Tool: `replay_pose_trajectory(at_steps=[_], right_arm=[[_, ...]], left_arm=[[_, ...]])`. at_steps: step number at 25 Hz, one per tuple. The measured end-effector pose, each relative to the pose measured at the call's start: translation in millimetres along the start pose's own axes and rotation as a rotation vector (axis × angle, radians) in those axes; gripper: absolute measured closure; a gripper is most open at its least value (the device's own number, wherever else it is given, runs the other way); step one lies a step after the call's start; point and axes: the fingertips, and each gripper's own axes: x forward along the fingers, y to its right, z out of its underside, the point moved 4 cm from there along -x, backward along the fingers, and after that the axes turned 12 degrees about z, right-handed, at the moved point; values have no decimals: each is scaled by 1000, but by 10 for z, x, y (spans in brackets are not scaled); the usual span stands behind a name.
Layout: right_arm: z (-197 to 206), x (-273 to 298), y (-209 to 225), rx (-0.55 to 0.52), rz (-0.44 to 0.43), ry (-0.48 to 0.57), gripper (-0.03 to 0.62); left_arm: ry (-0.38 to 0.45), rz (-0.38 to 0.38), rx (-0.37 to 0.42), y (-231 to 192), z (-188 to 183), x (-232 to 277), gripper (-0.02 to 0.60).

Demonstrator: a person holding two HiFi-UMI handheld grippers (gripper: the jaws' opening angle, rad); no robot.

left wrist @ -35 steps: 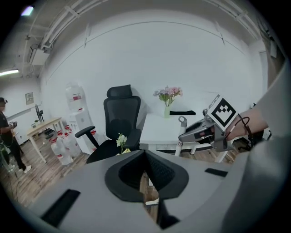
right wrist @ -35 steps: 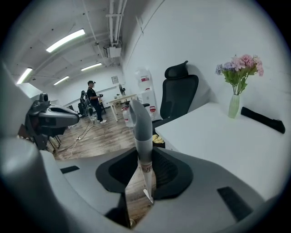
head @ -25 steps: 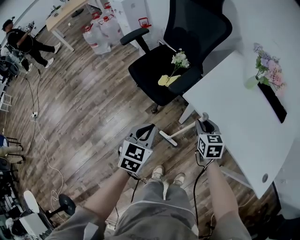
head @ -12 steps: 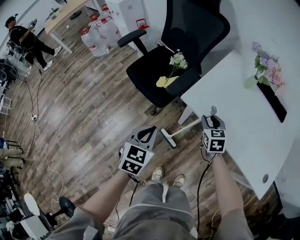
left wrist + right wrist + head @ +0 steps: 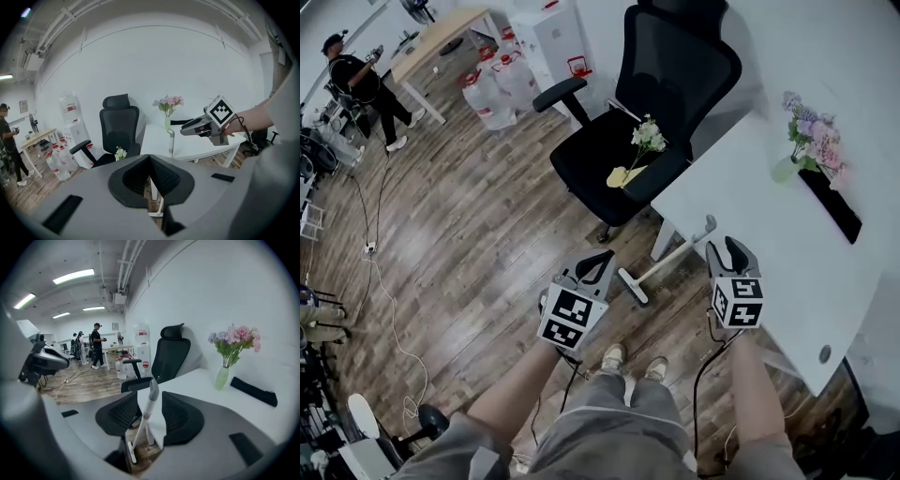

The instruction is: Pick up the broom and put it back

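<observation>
- Presently, broom (image 5: 667,258): stands slanted, head on the wood floor (image 5: 487,216), handle top leaning against the edge of the white table (image 5: 750,220). Neither gripper holds it.
- Right gripper (image 5: 727,249): jaws apart, and they have just been opening. In the right gripper view the broom handle shows through the gap, with clear space to each pad. The head view puts the handle top just ahead and to the left of the tips, not touching.
- Left gripper (image 5: 600,262): jaws closed together with nothing between them. It is held over the floor, to the left of the broom head and apart from it.
- Chair (image 5: 609,150): black office type, beyond the broom at the table corner. A white flower sprig (image 5: 648,137) and a yellow item (image 5: 619,176) lie on its seat.
- Vase (image 5: 786,169): pale, holding pink and purple blooms, on the far part of the table. A flat black object (image 5: 830,202) lies just beside it.
- Bottles (image 5: 492,82): large water bottles grouped on the floor at the far left.
- Person (image 5: 358,82): in dark clothes, standing well off at the upper left, near a wooden desk (image 5: 441,36).
- Cable (image 5: 380,253): thin, trailing across the floor at the left.
</observation>
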Motion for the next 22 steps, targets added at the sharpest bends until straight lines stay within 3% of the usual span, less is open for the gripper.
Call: replay_pose_trajectory(at_steps=[10, 16, 22], right_arm=[[-1126, -1400, 267, 38, -56, 296, 470], [-1498, -2141, 313, 166, -131, 404, 491], [-1551, -2687, 284, 182, -139, 452, 520]], left_arm=[[157, -5, 123, 167, -945, -420, 565], [254, -21, 261, 454, -1491, -817, 565], [324, 5, 327, 824, -1746, -1163, 565]])
